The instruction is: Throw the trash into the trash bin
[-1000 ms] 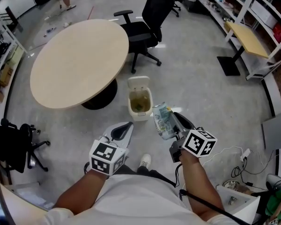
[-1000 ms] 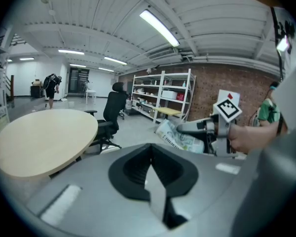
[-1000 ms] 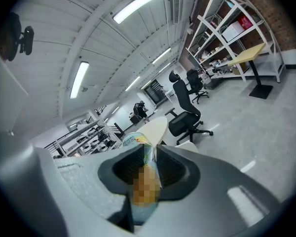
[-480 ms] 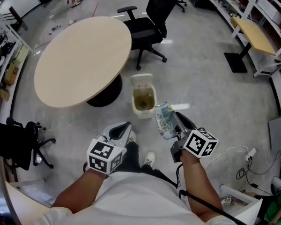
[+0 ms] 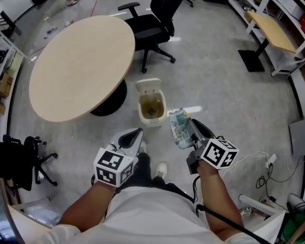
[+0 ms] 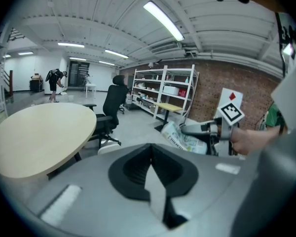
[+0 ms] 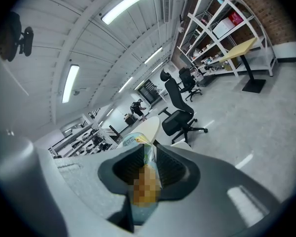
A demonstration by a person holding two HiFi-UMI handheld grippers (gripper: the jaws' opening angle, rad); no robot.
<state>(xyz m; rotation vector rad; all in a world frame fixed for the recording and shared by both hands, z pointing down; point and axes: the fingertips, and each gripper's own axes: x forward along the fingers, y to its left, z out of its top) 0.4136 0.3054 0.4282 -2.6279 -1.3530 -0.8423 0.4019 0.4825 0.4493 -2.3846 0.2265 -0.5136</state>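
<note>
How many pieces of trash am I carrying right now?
1: a crumpled wrapper pinched in the right gripper, right of the open trash bin in the head view. The left gripper is shut and empty. None seems hidden.

Round light-wood table on a black pedestal (image 5: 81,65) upper left, grey concrete floor (image 5: 218,90) all round. Black swivel office chair (image 5: 151,32) just beside the table's far right edge. Small rectangular light-wood desk on a black stand (image 5: 270,34) at right, near white metal shelving (image 5: 295,14). Second black chair (image 5: 18,159) at left edge. White cables (image 5: 267,161) lie on the floor, lower right.
</note>
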